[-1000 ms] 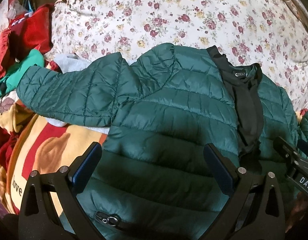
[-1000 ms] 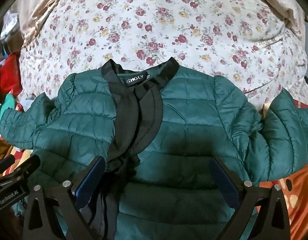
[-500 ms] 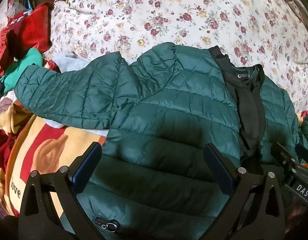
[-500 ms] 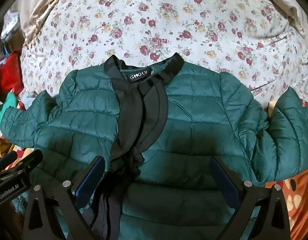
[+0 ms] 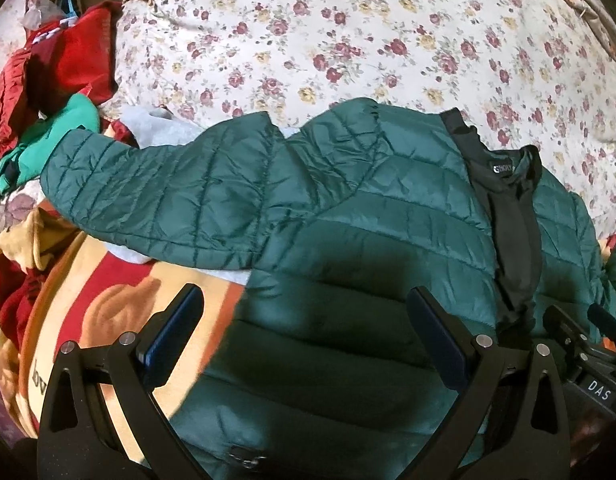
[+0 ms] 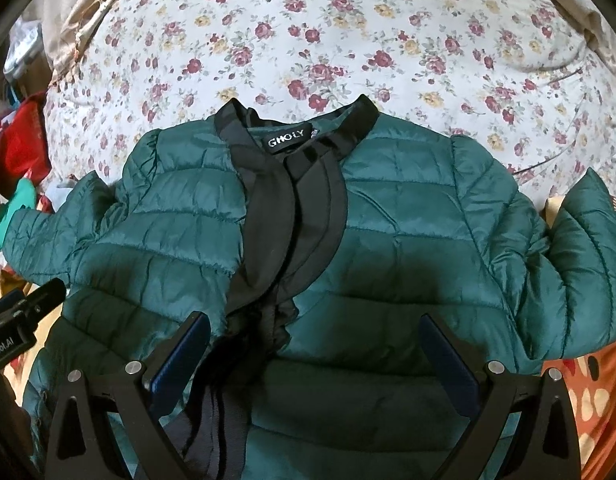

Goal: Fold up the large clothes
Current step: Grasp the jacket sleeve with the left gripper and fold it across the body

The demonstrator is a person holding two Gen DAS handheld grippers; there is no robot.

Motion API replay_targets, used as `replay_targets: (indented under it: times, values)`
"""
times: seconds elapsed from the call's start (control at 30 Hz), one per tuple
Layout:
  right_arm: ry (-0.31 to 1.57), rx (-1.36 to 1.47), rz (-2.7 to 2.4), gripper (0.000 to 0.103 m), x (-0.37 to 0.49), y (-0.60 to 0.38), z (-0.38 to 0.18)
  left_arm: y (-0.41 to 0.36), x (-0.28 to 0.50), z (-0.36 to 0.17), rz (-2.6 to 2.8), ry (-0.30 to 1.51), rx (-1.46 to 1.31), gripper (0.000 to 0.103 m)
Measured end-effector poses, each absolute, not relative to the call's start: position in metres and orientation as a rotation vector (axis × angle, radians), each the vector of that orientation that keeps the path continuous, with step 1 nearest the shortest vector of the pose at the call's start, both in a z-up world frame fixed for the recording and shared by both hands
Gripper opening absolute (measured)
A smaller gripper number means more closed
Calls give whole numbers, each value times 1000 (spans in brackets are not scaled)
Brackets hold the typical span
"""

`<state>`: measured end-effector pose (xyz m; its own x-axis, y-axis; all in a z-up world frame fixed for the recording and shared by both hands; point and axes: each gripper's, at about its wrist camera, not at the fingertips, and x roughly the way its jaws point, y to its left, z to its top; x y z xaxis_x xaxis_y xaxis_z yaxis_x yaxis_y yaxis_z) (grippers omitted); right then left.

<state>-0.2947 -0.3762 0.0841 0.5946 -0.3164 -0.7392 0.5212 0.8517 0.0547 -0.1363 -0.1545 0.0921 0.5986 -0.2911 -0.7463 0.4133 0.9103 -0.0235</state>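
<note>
A dark green quilted jacket (image 5: 368, 216) with black trim lies front up on the flowered bedspread (image 5: 348, 40). Its collar with a label (image 6: 285, 142) points away. One sleeve (image 5: 155, 192) stretches out to the left; the other sleeve (image 6: 588, 264) lies at the right. My left gripper (image 5: 303, 320) is open and empty, hovering over the jacket's left side. My right gripper (image 6: 316, 344) is open and empty over the jacket's middle, near the black front band (image 6: 291, 216). Each gripper shows at the edge of the other's view.
Red (image 5: 63, 60) and bright green (image 5: 43, 140) clothes are heaped at the left. A red, orange and yellow patterned blanket (image 5: 79, 292) lies under the jacket's near left side and shows at the right (image 6: 588, 392).
Both grippers have drawn a little toward the jacket's lower part and shifted slightly left. The jacket has not moved. Both stay open.
</note>
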Motion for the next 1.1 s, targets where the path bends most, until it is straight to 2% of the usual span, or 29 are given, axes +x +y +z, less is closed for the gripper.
replay_targets:
  times: [0.23,0.47,0.57,0.93,1.03,1.07,1.1]
  values:
    - [810,299,-478,103,-294,-377,80,-107,-102,102,-332,830,90,102]
    - [814,311,-465,103,-294,-376,79,-40,-26,99,-132,908,1,102]
    - [819,323,-461,103,-294,-377,78,-8,8,99,-19,885,-11,102]
    - [865,359,-433,103,-287,-381,61,61,118,82,231,870,92,102]
    - [873,372,-419,103,-286,-382,59,69,134,68,236,895,127,95]
    - [875,378,-414,103,-285,-382,58,69,138,64,224,911,127,90]
    - [877,381,-410,103,-285,-382,58,71,140,60,201,925,116,76]
